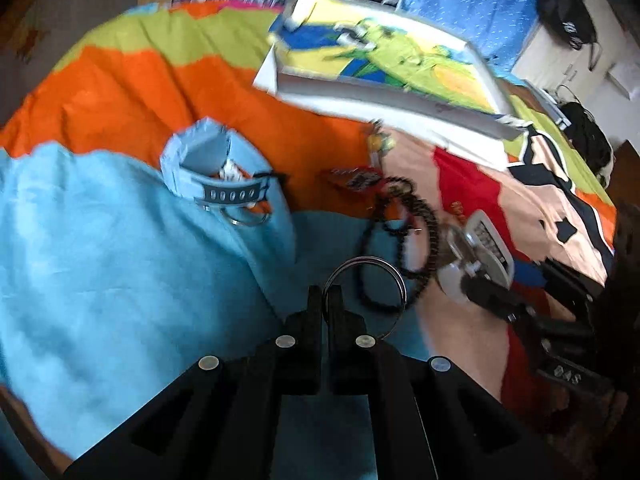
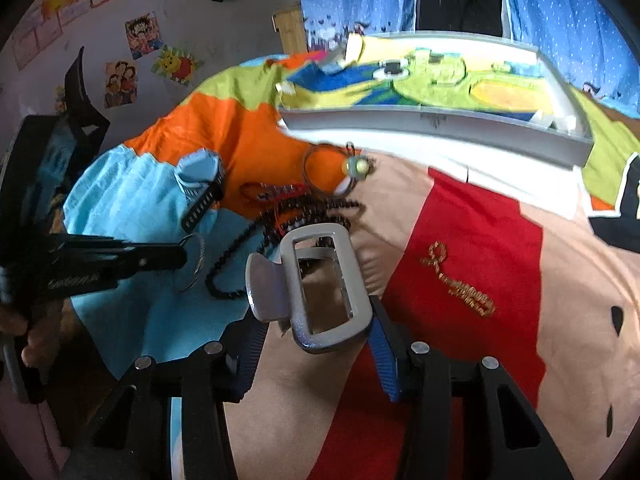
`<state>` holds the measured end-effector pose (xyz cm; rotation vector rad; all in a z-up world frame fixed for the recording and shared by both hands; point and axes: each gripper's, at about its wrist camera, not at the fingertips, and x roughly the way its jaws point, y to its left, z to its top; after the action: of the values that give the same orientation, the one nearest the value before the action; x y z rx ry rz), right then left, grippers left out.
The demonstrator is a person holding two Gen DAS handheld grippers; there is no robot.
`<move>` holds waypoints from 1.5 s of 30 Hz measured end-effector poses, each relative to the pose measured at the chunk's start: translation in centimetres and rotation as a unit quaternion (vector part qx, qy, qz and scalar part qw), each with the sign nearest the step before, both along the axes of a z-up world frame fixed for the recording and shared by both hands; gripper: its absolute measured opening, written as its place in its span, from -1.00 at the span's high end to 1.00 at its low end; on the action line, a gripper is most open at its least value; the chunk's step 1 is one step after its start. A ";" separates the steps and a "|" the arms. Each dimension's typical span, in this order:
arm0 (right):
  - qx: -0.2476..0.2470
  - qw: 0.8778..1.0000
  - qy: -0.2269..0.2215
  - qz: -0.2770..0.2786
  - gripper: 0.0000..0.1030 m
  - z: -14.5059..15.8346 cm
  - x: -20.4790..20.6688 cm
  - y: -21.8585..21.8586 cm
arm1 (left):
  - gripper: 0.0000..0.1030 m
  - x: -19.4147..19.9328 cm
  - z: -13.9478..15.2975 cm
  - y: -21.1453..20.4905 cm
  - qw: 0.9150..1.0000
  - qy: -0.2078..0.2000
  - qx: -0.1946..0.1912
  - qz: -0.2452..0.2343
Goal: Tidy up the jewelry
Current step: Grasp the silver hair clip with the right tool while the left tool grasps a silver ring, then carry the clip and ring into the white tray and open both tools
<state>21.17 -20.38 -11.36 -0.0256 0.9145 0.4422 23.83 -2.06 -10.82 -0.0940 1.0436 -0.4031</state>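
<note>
1. Your left tool [image 1: 325, 294] sits at the lower centre of the left wrist view, its jaws pressed together on thin silver bangles [image 1: 370, 280]; in the right wrist view the same left tool [image 2: 182, 258] reaches in from the left edge with the bangles [image 2: 194, 260] at its tip.
2. Your right tool [image 2: 316, 344] sits at the lower centre of its own view, clamped on a grey hair claw clip [image 2: 316, 288], which stands upright between the blue-padded fingers [image 2: 382, 350]. In the left wrist view that clip [image 1: 482, 244] shows at the right of the frame.
3. A dark beaded necklace [image 1: 408, 240] lies on the bedspread [image 1: 120, 260], just above and right of the bangles.
4. A light blue watch [image 1: 212, 172] rests left of centre, on the edge of the turquoise patch, with another ring [image 1: 248, 216] just below it.
5. A white tray [image 2: 440, 128] crosses the upper right of the right wrist view. Small white pieces sit in its corners; blur hides what they are.
6. A gold chain [image 2: 460, 280] lies on the red patch, right of the clip.
</note>
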 end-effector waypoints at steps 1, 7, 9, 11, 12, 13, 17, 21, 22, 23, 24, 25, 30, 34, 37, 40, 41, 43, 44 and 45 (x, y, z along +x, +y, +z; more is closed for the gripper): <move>0.003 1.000 -0.010 0.000 0.11 0.5 -0.3 -0.1 | 0.99 -0.6 0.6 -0.1 1.000 -0.013 -0.002 0.000; 0.025 0.998 -0.060 -0.011 0.11 3.1 -1.2 -0.8 | 0.99 -2.2 3.6 -0.8 0.997 -0.077 -0.007 0.001; 0.023 0.995 -0.097 -0.026 0.11 4.5 -1.3 -1.3 | 0.99 -1.8 4.3 -1.3 0.996 -0.087 -0.005 0.002; 0.024 0.991 -0.122 -0.042 0.11 5.5 -0.8 -1.9 | 0.99 -0.7 5.2 -1.9 0.995 -0.097 -0.010 0.008; 0.027 0.989 -0.135 -0.053 0.11 6.0 -0.4 -2.4 | 0.99 0.1 5.6 -1.9 0.995 -0.100 -0.014 0.012; 0.029 0.987 -0.147 -0.065 0.11 6.5 0.3 -2.8 | 0.99 0.9 5.9 -2.3 0.994 -0.105 -0.017 0.019; 0.044 0.975 -0.186 -0.110 0.11 7.5 3.8 -4.6 | 0.99 5.4 7.1 -3.9 0.991 -0.125 -0.028 0.039; 0.054 0.968 -0.201 -0.142 0.11 7.3 8.5 -6.1 | 0.99 11.3 7.0 -5.1 0.990 -0.123 -0.041 0.060; 0.054 0.967 -0.201 -0.147 0.11 7.2 9.3 -6.4 | 0.99 13.0 6.6 -5.4 0.990 -0.116 -0.042 0.066; 0.053 0.967 -0.197 -0.152 0.11 6.9 10.6 -6.7 | 0.99 14.2 6.3 -5.5 0.991 -0.109 -0.042 0.070; 0.050 0.968 -0.190 -0.155 0.11 6.5 11.9 -7.0 | 0.99 15.8 5.8 -5.7 0.991 -0.099 -0.041 0.075; 0.048 0.969 -0.185 -0.156 0.11 6.2 12.6 -7.2 | 0.99 17.2 5.2 -5.8 0.992 -0.087 -0.038 0.079; 0.031 0.975 -0.142 -0.167 0.11 3.7 16.1 -8.2 | 0.99 21.6 2.7 -6.6 0.995 -0.042 -0.027 0.082; 0.025 0.976 -0.125 -0.174 0.10 2.6 16.5 -8.8 | 0.99 22.5 0.9 -7.0 0.997 -0.027 -0.011 0.071; 0.024 0.977 -0.111 -0.180 0.09 2.0 16.7 -9.2 | 0.99 22.7 -0.2 -7.4 0.998 -0.008 -0.006 0.067; 0.025 0.978 -0.099 -0.183 0.08 1.5 17.0 -9.5 | 0.98 23.1 -0.9 -7.6 0.997 0.011 -0.004 0.073; 0.023 0.978 -0.097 -0.182 0.07 1.5 17.1 -9.5 | 0.97 23.1 -0.8 -7.5 0.997 0.012 -0.006 0.076; 0.018 0.979 -0.095 -0.179 0.03 1.3 17.0 -9.5 | 0.92 23.0 -0.8 -7.2 0.996 0.018 -0.009 0.084; 0.018 0.979 -0.095 -0.179 -0.07 1.3 17.1 -9.5 | 0.78 23.0 -0.7 -7.0 0.996 0.022 -0.011 0.088; 0.020 0.979 -0.095 -0.180 -0.21 1.4 16.9 -9.6 | 0.66 22.8 -0.6 -6.8 0.995 0.024 -0.015 0.092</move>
<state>38.09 -29.93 -9.95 0.1313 0.7016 0.1167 46.61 -8.84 -11.38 -0.2273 1.0671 -0.2498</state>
